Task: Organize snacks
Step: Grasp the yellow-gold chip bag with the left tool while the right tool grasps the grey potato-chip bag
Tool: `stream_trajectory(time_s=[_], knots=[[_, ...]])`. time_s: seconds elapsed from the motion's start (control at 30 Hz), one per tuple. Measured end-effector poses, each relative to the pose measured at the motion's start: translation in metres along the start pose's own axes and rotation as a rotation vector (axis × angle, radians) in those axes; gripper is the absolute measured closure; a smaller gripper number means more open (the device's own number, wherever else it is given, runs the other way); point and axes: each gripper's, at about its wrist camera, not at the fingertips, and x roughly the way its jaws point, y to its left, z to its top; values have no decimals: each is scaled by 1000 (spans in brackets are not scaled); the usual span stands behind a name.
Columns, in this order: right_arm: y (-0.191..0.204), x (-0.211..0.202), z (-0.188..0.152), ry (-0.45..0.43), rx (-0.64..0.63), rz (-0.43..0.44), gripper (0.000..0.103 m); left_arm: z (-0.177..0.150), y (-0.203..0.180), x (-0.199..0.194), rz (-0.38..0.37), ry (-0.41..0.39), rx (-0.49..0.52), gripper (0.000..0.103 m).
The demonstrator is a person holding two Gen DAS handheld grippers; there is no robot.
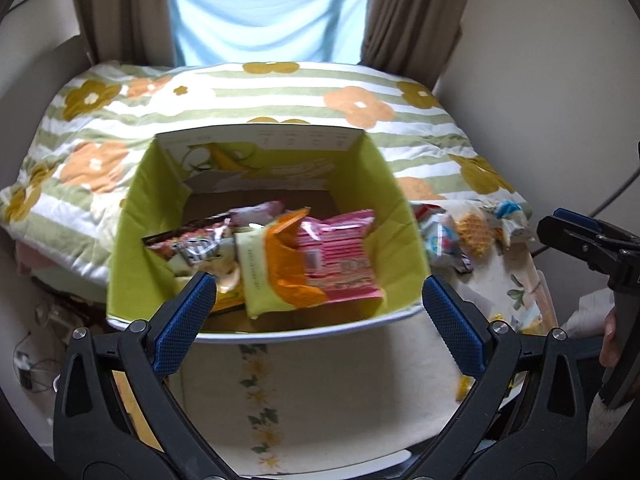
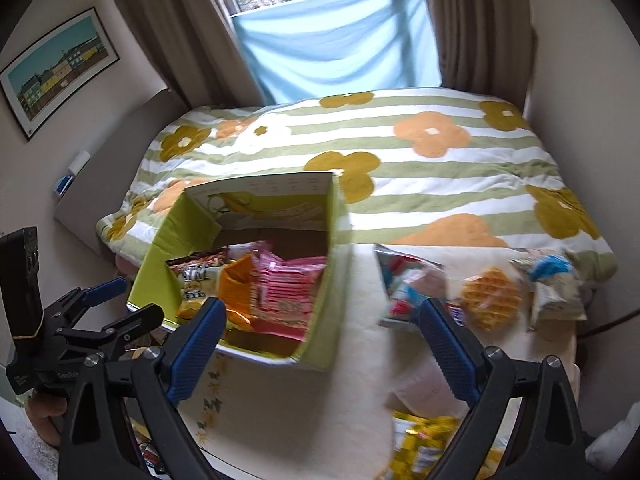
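Note:
A cardboard box with a green lining [image 1: 132,240] [image 2: 160,264] stands on a cream floral cloth. Inside lie a pink snack pack [image 1: 340,248] [image 2: 288,292], an orange-and-green pack [image 1: 276,272] and a dark red pack [image 1: 188,240]. My left gripper [image 1: 318,292] hovers open over the box's near rim, with nothing between its fingers. My right gripper [image 2: 322,312] is open and empty too, above the cloth at the box's right corner. Loose snacks lie right of the box: a waffle [image 2: 490,298], a blue-and-white pack [image 2: 554,280] and a red-and-blue pack [image 2: 404,284].
A bed with a striped flower quilt [image 2: 400,184] lies behind the box, below a curtained window. A yellow pack [image 2: 428,440] lies at the cloth's near right edge. Each gripper shows in the other's view: left gripper [image 2: 132,300], right gripper [image 1: 554,224]. Cables lie on the floor at left [image 1: 28,364].

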Motion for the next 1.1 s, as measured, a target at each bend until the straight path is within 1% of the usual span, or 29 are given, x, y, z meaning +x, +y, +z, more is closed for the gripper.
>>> stream_trajectory(time_s=[0.13,0.23,0.27,0.33,0.4,0.47,0.57,0.63,0.73,0.83,1.0,1.1], knots=[[-42,-33,-21,-17,3,-47,7,-17,-45,-2,-19,1,22,1],[-75,-51,-43,-11,-3,-89,7,-35,-80,1,-40,25,19,1],[-86,-56,-50,-7,5,-90,7,-41,-93,3,-45,37,15,1],[-112,-65,-67,9,36,-70,7,-55,-117,10,-50,67,-2,1],[-130,-71,-81,24,52,-58,7,-70,-137,14,-71,88,-19,1],[-146,-74,-95,41,55,-50,7,-85,-155,23,-84,116,-33,1],[-164,-76,-115,67,35,-10,7,-107,-180,38,-78,154,-52,1],[-172,-72,-126,91,0,11,7,-119,-191,47,-77,178,-66,1],[-183,-62,-140,128,-63,30,7,-130,-201,61,-73,215,-82,1],[-188,-49,-151,160,-112,59,7,-140,-209,80,-90,260,-102,1],[-190,-29,-163,201,-250,53,7,-150,-219,109,-109,309,-95,2],[-193,-17,-166,221,-292,54,7,-151,-219,125,-115,334,-99,11]])
